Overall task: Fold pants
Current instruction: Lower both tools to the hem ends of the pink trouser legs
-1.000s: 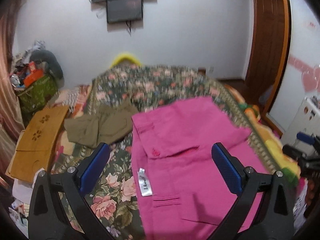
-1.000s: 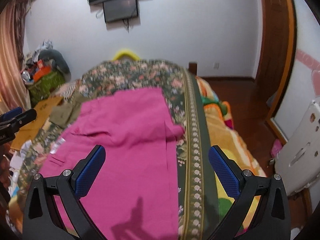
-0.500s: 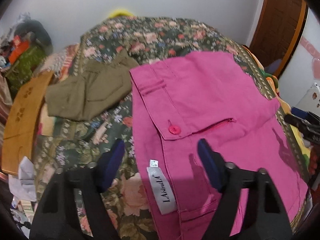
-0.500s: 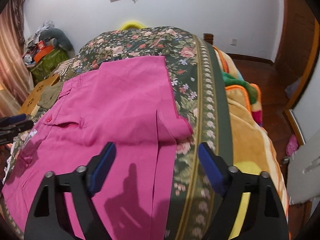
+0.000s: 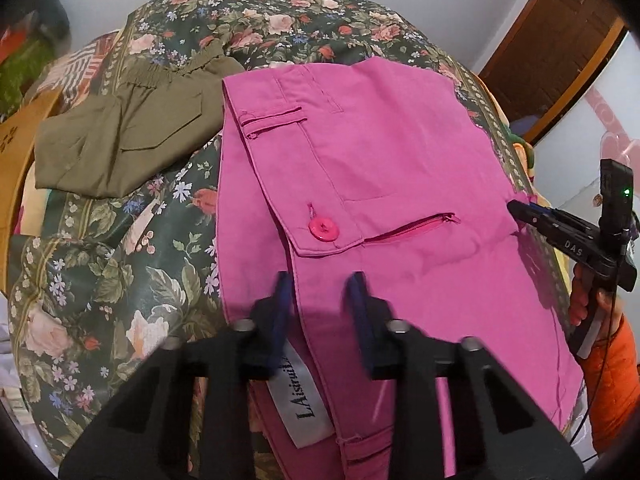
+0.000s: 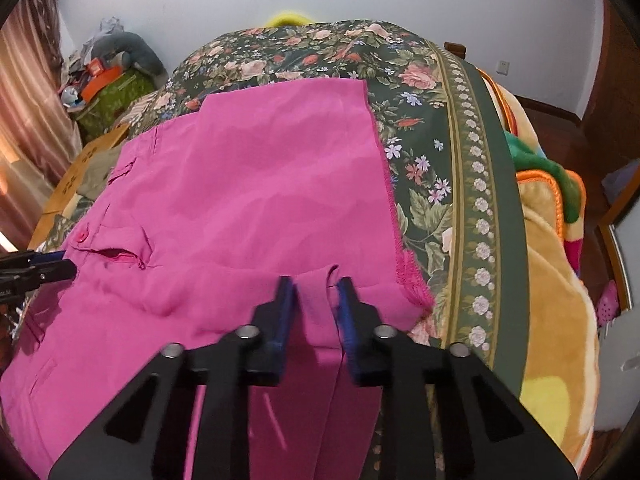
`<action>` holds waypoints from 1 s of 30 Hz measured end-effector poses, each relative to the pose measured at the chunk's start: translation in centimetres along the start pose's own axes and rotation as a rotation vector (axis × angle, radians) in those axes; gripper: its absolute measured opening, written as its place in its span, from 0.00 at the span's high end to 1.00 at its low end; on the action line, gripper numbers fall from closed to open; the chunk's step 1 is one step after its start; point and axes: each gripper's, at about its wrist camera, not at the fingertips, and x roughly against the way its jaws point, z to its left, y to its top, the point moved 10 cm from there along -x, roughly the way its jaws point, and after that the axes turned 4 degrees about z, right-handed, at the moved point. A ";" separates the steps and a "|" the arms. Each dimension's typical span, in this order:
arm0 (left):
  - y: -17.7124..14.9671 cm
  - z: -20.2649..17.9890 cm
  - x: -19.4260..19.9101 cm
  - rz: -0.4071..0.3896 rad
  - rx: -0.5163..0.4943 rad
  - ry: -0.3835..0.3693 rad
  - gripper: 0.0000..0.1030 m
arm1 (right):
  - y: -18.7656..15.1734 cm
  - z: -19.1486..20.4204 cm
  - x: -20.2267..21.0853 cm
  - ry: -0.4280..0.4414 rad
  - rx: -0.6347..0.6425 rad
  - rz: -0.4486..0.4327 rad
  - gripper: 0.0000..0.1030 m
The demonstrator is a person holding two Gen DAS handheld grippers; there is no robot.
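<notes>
Pink pants (image 5: 392,168) lie spread on a floral bedspread (image 5: 120,248), waistband with button and white label toward me. My left gripper (image 5: 320,292) is low over the waistband just below the button, jaws narrowed but still apart with pink cloth between them. In the right wrist view the pants (image 6: 248,208) lie with one leg folded over. My right gripper (image 6: 314,292) is down on the fringed leg hem, jaws narrowed with a fold of cloth between them. Each gripper shows in the other's view, the right one (image 5: 560,228) and the left one (image 6: 36,268).
Folded olive-green pants (image 5: 120,140) lie left of the pink ones. A wooden board (image 5: 16,148) lies at the bed's left edge. A yellow-orange blanket (image 6: 560,264) covers the bed's right side. Clutter (image 6: 108,76) is piled by the far left wall.
Both grippers have dropped down onto the pants and their jaws have narrowed from wide open, the left at the waistband, the right at the leg hem.
</notes>
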 end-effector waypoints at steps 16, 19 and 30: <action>0.3 1.2 0.3 -0.044 -0.092 0.093 0.93 | 0.0 -0.1 0.2 -0.052 0.014 -0.023 0.93; 0.3 1.8 0.8 -0.031 -0.065 0.089 0.81 | 0.1 -0.1 1.3 -0.061 0.021 -0.014 0.88; 3.9 2.1 0.7 -0.037 0.025 0.005 0.73 | 0.8 -4.2 4.0 -0.134 -0.057 -0.053 0.58</action>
